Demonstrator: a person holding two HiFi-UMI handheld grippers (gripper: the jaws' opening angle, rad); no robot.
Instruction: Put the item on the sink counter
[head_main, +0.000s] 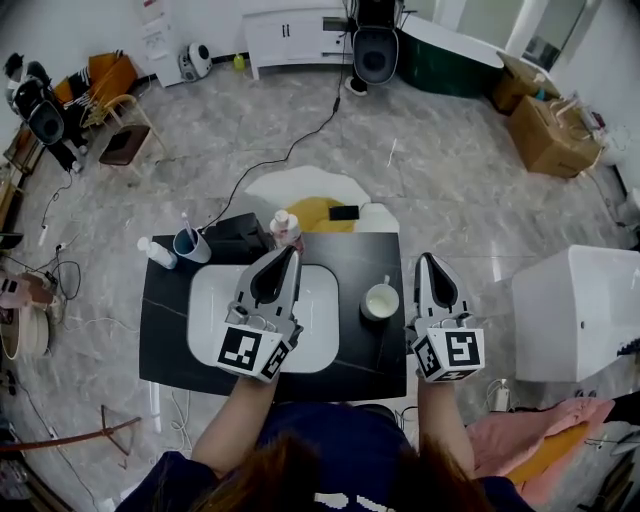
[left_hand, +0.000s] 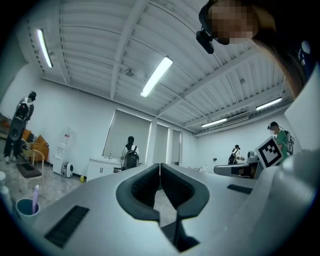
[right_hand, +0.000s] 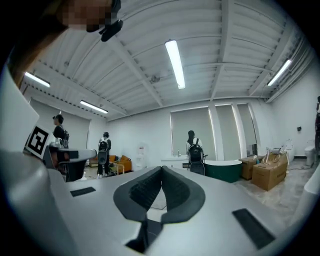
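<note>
**A:** Checking the claws first: how do they stand?

**B:** The left claw (head_main: 290, 250) has its jaws pressed together, dark pads meeting at the tip, with nothing between them. The right claw (head_main: 427, 258) is the same: jaws together and empty. Each is held in one hand, marker cube toward the person.

**A:** And the item?

**B:** The white cup (head_main: 380, 300) stands upright on the black sink counter (head_main: 165, 330). It is just left of the right claw, alongside its jaws and clear of them. From the left claw it lies off to the right, past the rim of the white basin (head_main: 205, 300).

**A:** What is under the left claw?

**B:** In the head view it hangs over that basin, tip pointing toward the counter's far edge.

**A:** Anything else near it?

**B:** Just beyond its tip stands a pinkish bottle (head_main: 285, 228) with a white cap. To the left of the tip sits a black box (head_main: 238, 232). Further left is a blue cup (head_main: 190, 245) holding a toothbrush (head_main: 186, 226), then a white bottle (head_main: 157, 252) at the counter's corner.

**A:** And beside the right claw?

**B:** To its right, off the counter, is a large white fixture (head_main: 575, 310), well apart.
</note>
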